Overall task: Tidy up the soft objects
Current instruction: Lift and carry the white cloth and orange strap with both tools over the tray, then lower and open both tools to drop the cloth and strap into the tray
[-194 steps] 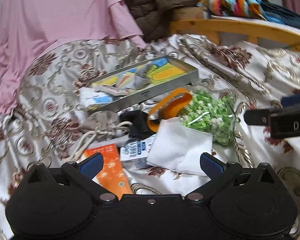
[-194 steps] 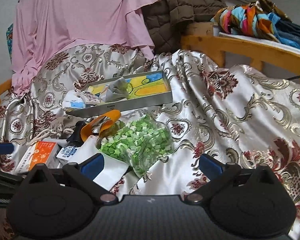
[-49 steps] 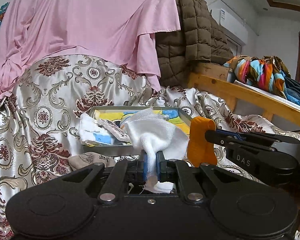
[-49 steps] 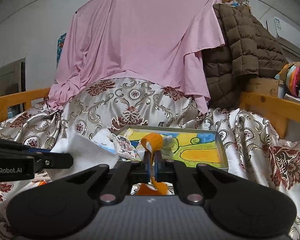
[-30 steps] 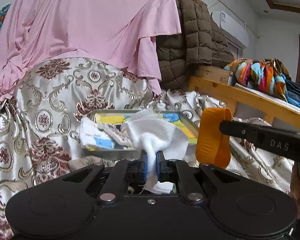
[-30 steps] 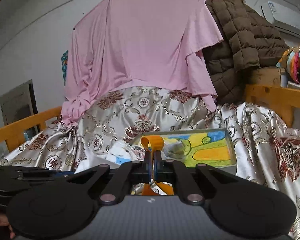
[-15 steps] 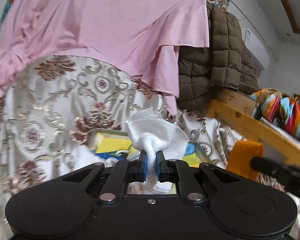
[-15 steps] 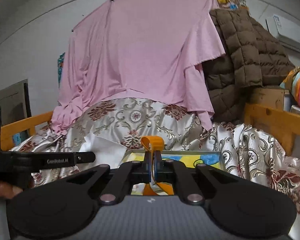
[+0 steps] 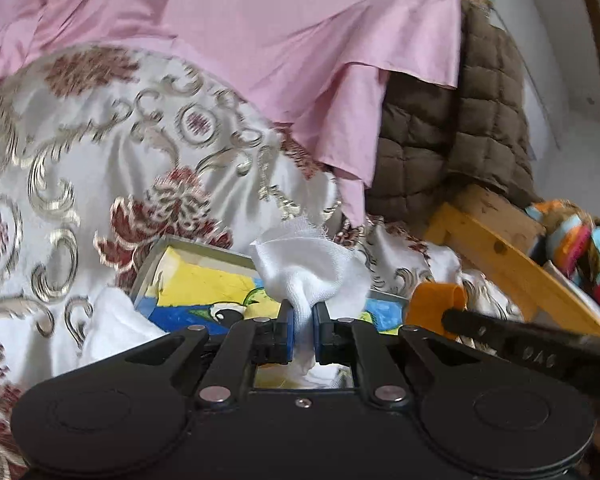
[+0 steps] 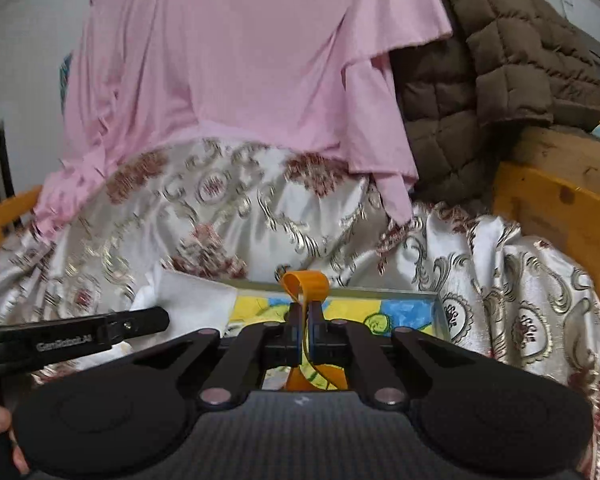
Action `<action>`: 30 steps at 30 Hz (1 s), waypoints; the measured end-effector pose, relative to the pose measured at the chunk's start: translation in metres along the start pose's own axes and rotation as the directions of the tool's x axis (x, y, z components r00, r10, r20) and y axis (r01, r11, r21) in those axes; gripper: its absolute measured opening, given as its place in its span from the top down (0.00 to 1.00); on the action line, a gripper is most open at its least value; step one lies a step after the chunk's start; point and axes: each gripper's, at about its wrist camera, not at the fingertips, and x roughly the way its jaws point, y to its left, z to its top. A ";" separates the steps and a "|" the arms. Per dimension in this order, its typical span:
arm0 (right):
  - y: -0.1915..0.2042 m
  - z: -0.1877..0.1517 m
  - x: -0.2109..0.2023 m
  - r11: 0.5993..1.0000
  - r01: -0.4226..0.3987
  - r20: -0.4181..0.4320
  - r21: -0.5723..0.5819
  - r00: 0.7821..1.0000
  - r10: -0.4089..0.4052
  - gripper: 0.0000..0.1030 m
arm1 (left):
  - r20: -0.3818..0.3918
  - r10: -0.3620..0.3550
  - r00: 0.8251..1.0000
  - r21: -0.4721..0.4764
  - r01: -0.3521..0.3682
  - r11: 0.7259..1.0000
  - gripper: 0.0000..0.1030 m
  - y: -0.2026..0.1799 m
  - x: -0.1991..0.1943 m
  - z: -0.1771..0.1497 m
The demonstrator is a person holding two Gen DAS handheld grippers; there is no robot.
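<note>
The left tool (image 9: pixel 303 325) is clamped on a white cloth (image 9: pixel 310 266) at frame centre; the right tool (image 10: pixel 304 322) pinches an orange band (image 10: pixel 303 286) above the painted tray (image 10: pixel 404 312).

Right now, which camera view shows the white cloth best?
The left wrist view: the white cloth bunches up in the centre, pinched between the left gripper fingers. The right wrist view shows only a blurred part of it at the left, behind that gripper.

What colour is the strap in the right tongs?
Orange strap, best seen in the right wrist view.
</note>
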 end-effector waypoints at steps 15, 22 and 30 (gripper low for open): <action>0.047 -0.016 0.066 0.998 0.011 -0.156 -0.059 0.988 -0.020 0.97 | -0.167 0.067 0.984 -0.027 -0.073 0.997 0.90 0.035 0.026 -0.014; 0.056 -0.025 0.061 0.998 -0.011 -0.186 -0.067 0.983 -0.002 0.95 | -0.203 0.061 0.977 -0.017 -0.066 0.998 0.84 0.030 0.024 -0.013; 0.056 -0.032 0.054 0.998 0.007 -0.182 -0.062 0.983 -0.018 0.80 | -0.204 0.078 0.976 -0.010 -0.082 0.997 0.59 0.024 0.009 -0.013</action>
